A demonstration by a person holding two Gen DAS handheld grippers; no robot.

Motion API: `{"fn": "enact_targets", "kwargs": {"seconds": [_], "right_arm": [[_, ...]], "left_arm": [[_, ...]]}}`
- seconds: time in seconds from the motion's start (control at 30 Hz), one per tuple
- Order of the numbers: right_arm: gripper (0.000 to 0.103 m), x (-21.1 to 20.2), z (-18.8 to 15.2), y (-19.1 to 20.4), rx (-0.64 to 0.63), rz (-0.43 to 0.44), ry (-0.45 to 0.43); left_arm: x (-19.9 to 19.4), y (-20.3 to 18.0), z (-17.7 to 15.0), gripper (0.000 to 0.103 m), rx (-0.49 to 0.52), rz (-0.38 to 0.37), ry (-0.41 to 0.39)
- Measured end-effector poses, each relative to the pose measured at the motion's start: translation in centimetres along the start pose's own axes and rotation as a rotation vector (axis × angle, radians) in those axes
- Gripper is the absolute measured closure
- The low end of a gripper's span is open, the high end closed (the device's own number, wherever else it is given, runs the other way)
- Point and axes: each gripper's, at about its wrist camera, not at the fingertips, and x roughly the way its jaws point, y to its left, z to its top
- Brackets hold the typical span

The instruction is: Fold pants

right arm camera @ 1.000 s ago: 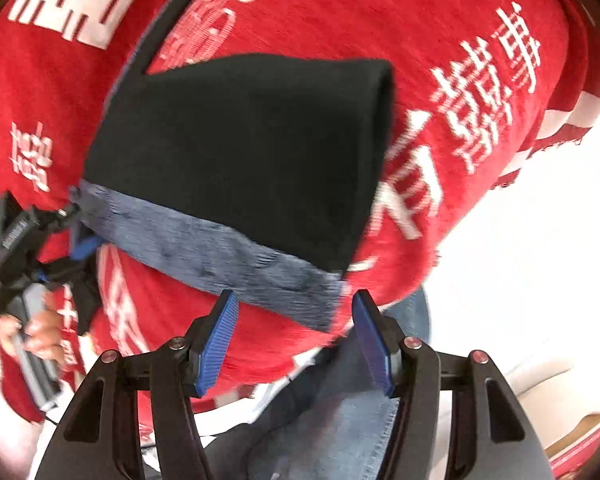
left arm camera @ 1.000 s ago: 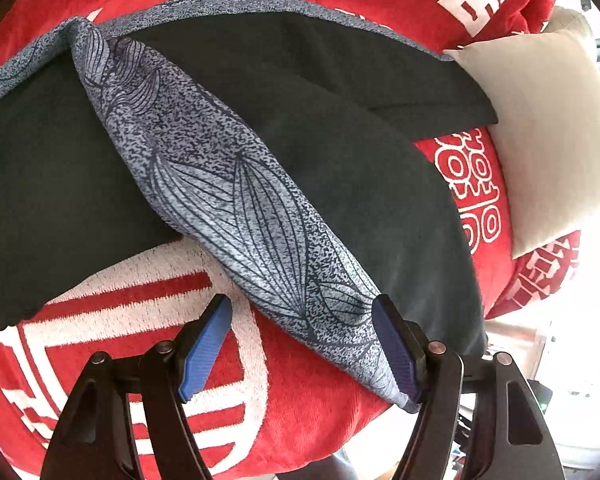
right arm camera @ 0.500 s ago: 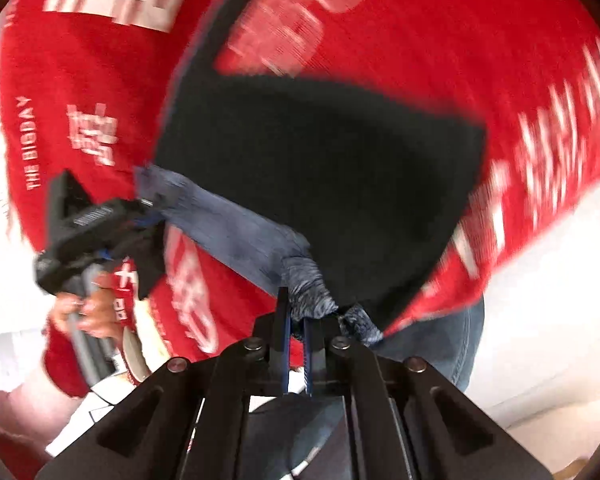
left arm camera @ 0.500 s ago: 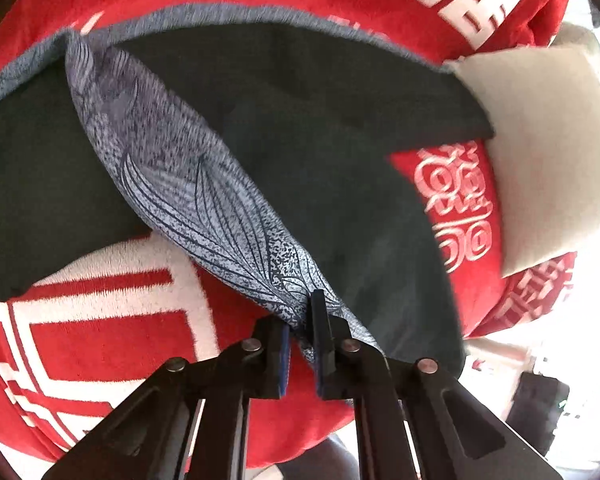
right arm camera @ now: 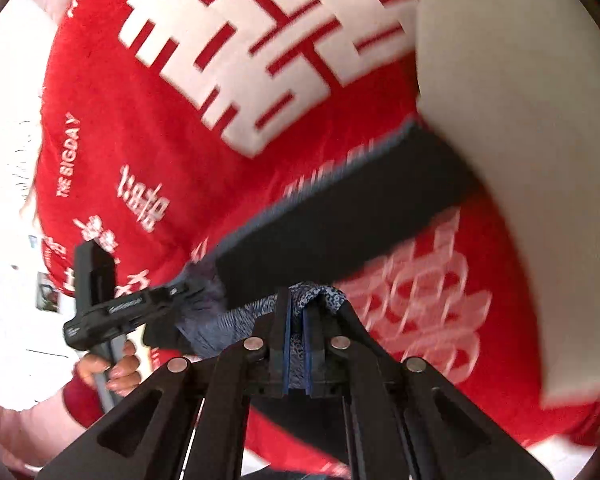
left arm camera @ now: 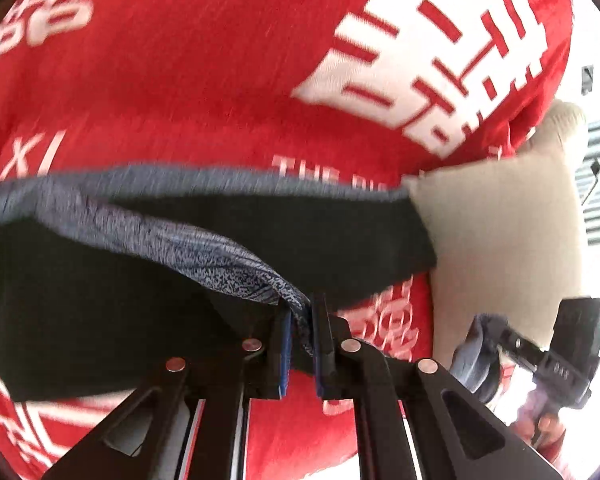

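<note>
Now both claws are clenched on the dark pants with a grey-blue leaf-patterned band (left arm camera: 172, 240). The left claw (left arm camera: 301, 320) pinches a bunched end of the patterned band between its blue-padded fingers, and the fabric runs up and away to the left from the grip, blurred along its far edge. The right claw (right arm camera: 298, 320) grips another bunched bit of the same patterned cloth, with the dark part of the pants (right arm camera: 340, 216) stretching up to the right from just above its fingers. The pants lie partly lifted over a red plush blanket with large white characters (left arm camera: 204, 80), which fills most of both views. A cream-coloured cushion (left arm camera: 500, 240) sits at the right edge of the blanket, and the far end of the pants reaches it. From the left wrist view the right claw shows at lower right; from the right wrist view the left claw (right arm camera: 204, 292) shows at left, held by a bare hand (right arm camera: 116, 368).
</note>
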Motion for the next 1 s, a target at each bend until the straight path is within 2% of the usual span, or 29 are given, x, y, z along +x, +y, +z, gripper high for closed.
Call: {"fn": "enact_targets", "kwargs": {"seconds": [0.1,0.2,0.33,0.43,0.47,0.5,0.53,0.57,0.6,0.63,0.67,0.8,0.83,0.87,0.97,1.0], "right_arm": [[0.098,1.8,4.9,-1.0,-0.025,-0.064,0.007],[0.098,4.8,9.3,-1.6,-0.080,-0.136,0.050],[0.098,8.8,12.0,-1.2,-0.191,-0.228,0.106],[0.096,11.4,13.0,-2.0,-0.213,-0.278,0.151],[0.096,12.0,13.3,-2.4,-0.211,-0.296,0.162],[0.096,12.5,13.7,-2.8,-0.201,-0.321,0.170],[0.093,12.6,14.0,-3.0,-0.190,-0.337,0.171],[0.081,12.5,14.4,-3.2,-0.174,-0.351,0.162],[0.070,12.0,14.5,-3.2,-0.162,-0.348,0.145],[0.043,11.3,14.6,-2.9,-0.155,-0.339,0.116],[0.035,10.2,14.9,-2.4,-0.155,-0.314,0.071],[0.035,6.8,14.4,-0.1,-0.156,-0.281,-0.030],[0.039,6.6,13.8,0.2,-0.156,-0.271,-0.031],[0.054,6.6,13.1,0.4,-0.160,-0.269,-0.023],[0.074,9.9,10.2,0.3,-0.196,-0.296,0.100],[0.077,11.8,9.0,-0.3,-0.208,-0.325,0.146]], "left_arm": [[1.9,-0.8,2.7,0.093,0.020,0.034,-0.017],[4.5,-1.3,4.4,0.093,0.045,0.078,-0.013],[7.0,-1.0,5.9,0.093,0.057,0.139,-0.002],[8.1,-0.9,7.0,0.092,0.068,0.219,0.013],[8.1,-0.9,7.3,0.082,0.066,0.233,0.017],[7.9,-0.8,7.6,0.059,0.065,0.262,0.011],[7.4,-0.7,7.9,0.046,0.065,0.289,-0.006],[6.7,-0.7,8.1,0.037,0.067,0.305,-0.032],[5.7,-0.7,8.2,0.037,0.074,0.313,-0.060],[4.9,-0.6,8.4,0.037,0.082,0.318,-0.070],[4.4,-0.6,8.4,0.037,0.086,0.326,-0.077],[3.3,-0.4,7.1,0.037,0.139,0.372,-0.063],[3.8,-0.4,6.3,0.037,0.157,0.379,-0.042],[4.3,-0.4,5.7,0.037,0.168,0.388,-0.025],[7.6,0.4,3.1,0.037,0.187,0.445,0.044],[8.6,0.8,2.6,0.037,0.182,0.462,0.052]]}}
